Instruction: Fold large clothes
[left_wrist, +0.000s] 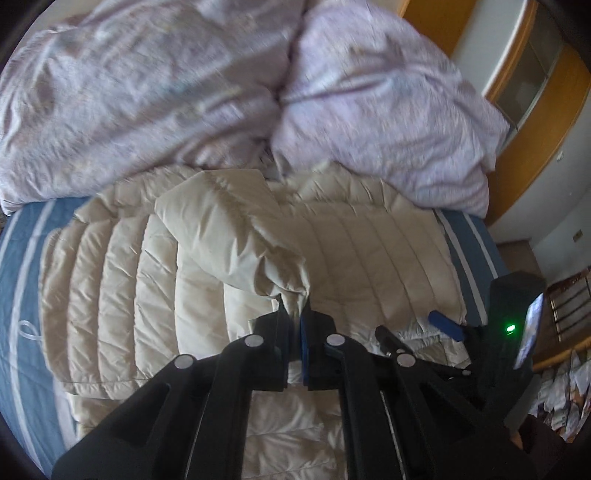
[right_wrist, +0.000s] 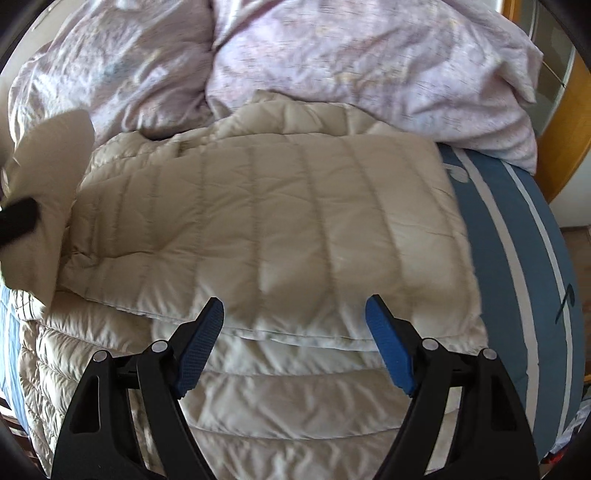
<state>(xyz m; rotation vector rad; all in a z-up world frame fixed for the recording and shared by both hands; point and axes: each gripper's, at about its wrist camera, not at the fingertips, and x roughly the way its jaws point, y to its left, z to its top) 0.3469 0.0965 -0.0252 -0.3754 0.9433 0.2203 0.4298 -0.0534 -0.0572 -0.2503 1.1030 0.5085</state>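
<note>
Gripper-wise, our left gripper (left_wrist: 295, 314) is clamped on a sleeve (left_wrist: 236, 236) of the cream quilted jacket (right_wrist: 266, 221), lifting that sleeve above the garment's body. Our right gripper (right_wrist: 295, 325) has its 2 blue-padded fingers (right_wrist: 388, 350) spread wide apart, holding nothing, hovering above the near part of the jacket. We see the jacket lying on the bed (right_wrist: 517, 258), which has a blue cover with white stripes, and 1 side panel is folded over the body. Behind the jacket sits a rumpled lilac duvet (right_wrist: 332, 55), touching its far edge. In the left wrist view, the right gripper shows at the lower right with a green light (left_wrist: 511, 327) lit.
</note>
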